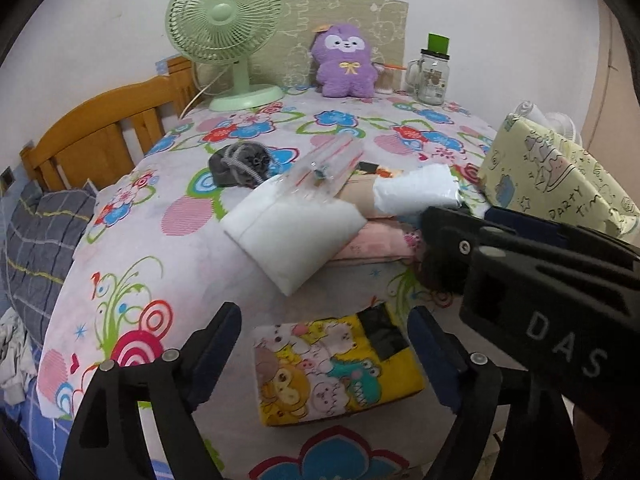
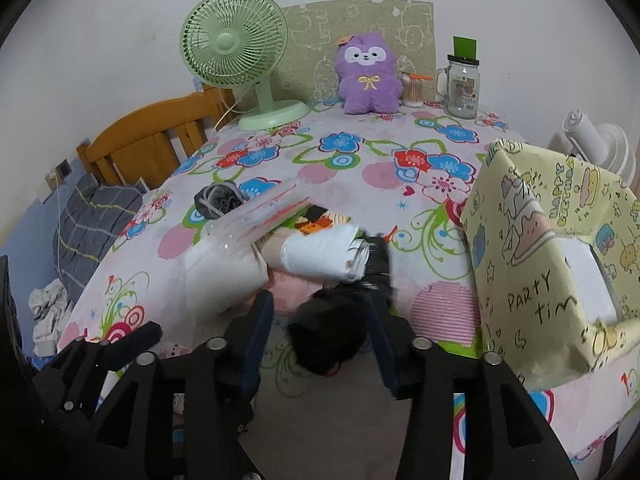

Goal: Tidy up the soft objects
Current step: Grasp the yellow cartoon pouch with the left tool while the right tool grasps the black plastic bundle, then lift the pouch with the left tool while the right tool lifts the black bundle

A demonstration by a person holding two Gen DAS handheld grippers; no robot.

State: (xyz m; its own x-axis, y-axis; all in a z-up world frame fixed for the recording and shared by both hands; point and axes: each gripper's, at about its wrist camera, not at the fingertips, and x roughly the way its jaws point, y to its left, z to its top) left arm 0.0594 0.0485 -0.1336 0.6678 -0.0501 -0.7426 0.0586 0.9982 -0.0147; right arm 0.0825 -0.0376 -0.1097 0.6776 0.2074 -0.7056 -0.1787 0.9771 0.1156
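Note:
A pile of soft things lies mid-table: a white pad (image 1: 296,236), a white rolled cloth (image 1: 416,190), a pink folded cloth (image 1: 380,244) and a clear plastic pouch (image 1: 324,168). A yellow cartoon cloth (image 1: 340,368) lies near the front edge, between the fingers of my open left gripper (image 1: 320,344). My right gripper (image 2: 320,320) is open around a black fuzzy object (image 2: 328,332) just in front of the pile, and it shows in the left wrist view (image 1: 452,248). A grey knit ball (image 2: 218,200) sits left of the pile. A purple plush (image 2: 370,76) stands at the back.
A yellow-green paper-covered box (image 2: 540,248) stands open at the right. A green fan (image 2: 240,52), a glass mug jar (image 2: 462,88) and a cotton-swab holder (image 2: 412,90) stand along the back wall. A wooden bed frame (image 1: 100,136) and bedding are to the left.

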